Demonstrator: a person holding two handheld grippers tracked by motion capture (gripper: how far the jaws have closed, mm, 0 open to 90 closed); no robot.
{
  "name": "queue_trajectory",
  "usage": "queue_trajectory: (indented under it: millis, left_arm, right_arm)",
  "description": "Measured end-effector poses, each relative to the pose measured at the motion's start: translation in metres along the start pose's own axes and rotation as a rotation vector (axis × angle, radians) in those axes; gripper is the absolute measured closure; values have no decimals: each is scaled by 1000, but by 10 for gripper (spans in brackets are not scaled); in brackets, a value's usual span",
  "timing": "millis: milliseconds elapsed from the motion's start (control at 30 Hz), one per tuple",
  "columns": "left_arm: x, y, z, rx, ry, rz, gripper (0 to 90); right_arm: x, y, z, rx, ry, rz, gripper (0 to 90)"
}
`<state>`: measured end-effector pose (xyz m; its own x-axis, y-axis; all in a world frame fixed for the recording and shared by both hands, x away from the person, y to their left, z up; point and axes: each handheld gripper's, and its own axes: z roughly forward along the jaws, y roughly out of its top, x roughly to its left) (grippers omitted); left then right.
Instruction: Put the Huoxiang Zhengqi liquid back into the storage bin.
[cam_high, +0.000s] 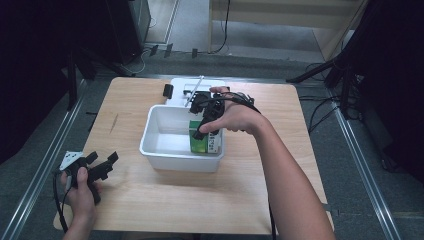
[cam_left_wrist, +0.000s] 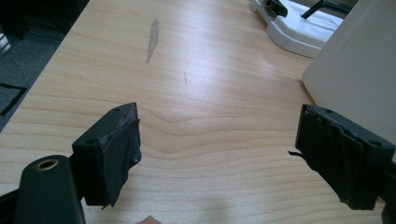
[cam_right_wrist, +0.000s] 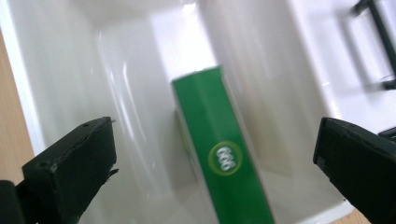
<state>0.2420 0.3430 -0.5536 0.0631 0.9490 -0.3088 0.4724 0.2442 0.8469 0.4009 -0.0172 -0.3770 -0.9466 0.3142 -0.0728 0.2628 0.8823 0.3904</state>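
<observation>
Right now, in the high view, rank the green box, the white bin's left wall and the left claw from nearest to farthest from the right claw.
1. Green box, directly under the right claw, in the bin's right end.
2. White bin's left wall, across the bin.
3. Left claw, near the table's front-left corner.

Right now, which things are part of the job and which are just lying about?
In play, as far as I can judge:
- right gripper, open above the bin
- green box, inside the bin
- white bin

Lying about:
- left gripper, open, idle over the table
- white lid with a black handle, behind the bin
</observation>
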Motion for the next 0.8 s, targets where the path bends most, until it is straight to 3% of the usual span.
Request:
queue_trajectory:
  millis: [133, 200, 267, 333, 367, 467, 800]
  left_arm:
    - [0, 0, 0, 0, 0, -1, 151]
    - [0, 0, 0, -2, 1, 0, 151]
    - [0, 0, 0, -2, 1, -1, 151]
    - [0, 0, 0, -2, 1, -3, 151]
    - [1, 0, -1, 0, 1, 0, 151]
    - [0, 0, -1, 1, 1, -2, 150]
    - [0, 0, -1, 2, 5, 2, 150]
  right_arm:
    - [-5, -3, -8, -79, -4, 51, 0]
    - [-12, -8, -15, -155, -51, 102, 0]
    - [-17, -13, -21, -197, -98, 166, 0]
    - [-20, -17, -23, -218, -113, 195, 0]
    - [-25, -24, -28, -259, -156, 239, 0]
    - [-32, -38, -35, -333, -187, 321, 0]
    - [-44, -88, -46, -448, -277, 501, 0]
